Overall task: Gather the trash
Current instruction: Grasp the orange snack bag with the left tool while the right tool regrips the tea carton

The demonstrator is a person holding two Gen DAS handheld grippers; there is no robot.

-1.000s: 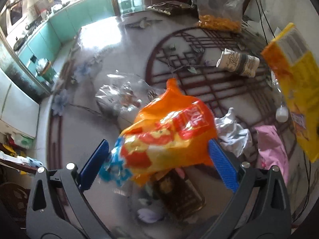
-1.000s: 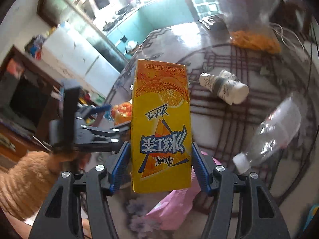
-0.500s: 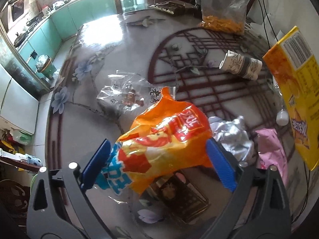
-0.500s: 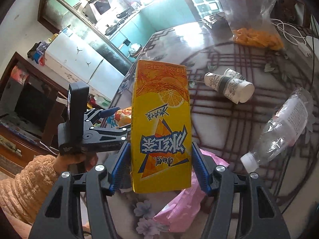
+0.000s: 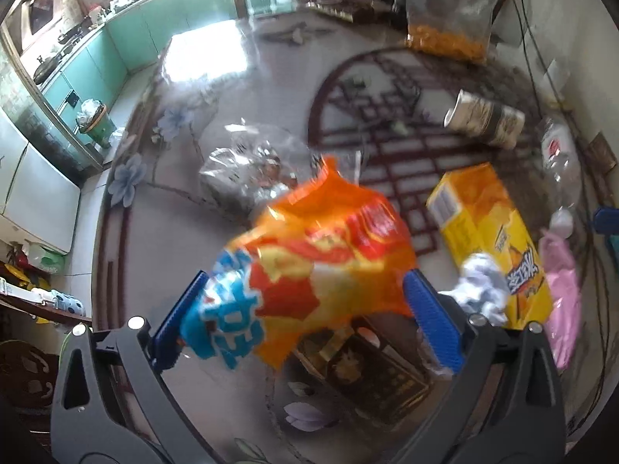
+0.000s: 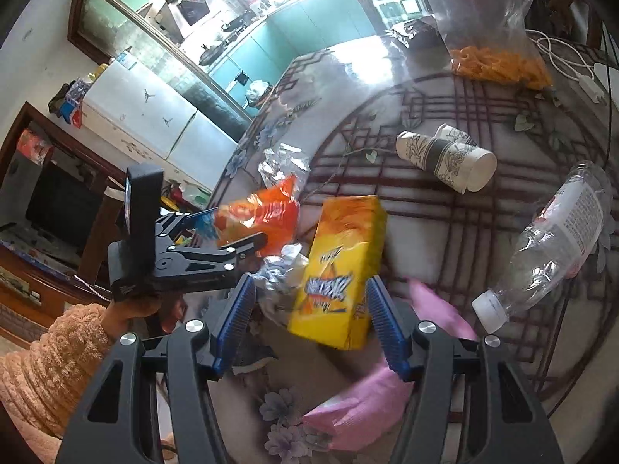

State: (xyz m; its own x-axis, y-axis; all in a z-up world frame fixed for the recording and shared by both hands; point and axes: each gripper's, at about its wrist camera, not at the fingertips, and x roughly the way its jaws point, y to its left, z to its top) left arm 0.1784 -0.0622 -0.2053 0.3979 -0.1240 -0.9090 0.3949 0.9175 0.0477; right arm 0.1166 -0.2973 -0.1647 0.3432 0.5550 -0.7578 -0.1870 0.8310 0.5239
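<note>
Left wrist view: the left hand-held gripper is spread wide and clamps an orange snack bag across its width, both blue pads pressing on the bag's edges and carrying it clear of the desk. At 3 o'clock of the bag, a yellow juice carton lies tilted against crumpled foil.

Right wrist view: the right hand-held gripper stands about half open. The carton sits between its jaws, but a gap shows at each pad, so nothing is gripped. The carton is blurred; whether it has fully settled cannot be told.

Step in hand, as judged: gathering loose trash into one heap at the near edge, with the carton just deposited and the snack bag due next.

Next move: lower the snack bag onto the heap and release it. Then send the free right hand-held gripper to the remaining items: the paper cups at 1 o'clock of the carton and the plastic bottle at 3 o'clock. The bottle is round and may roll; grip it across the body.
</note>
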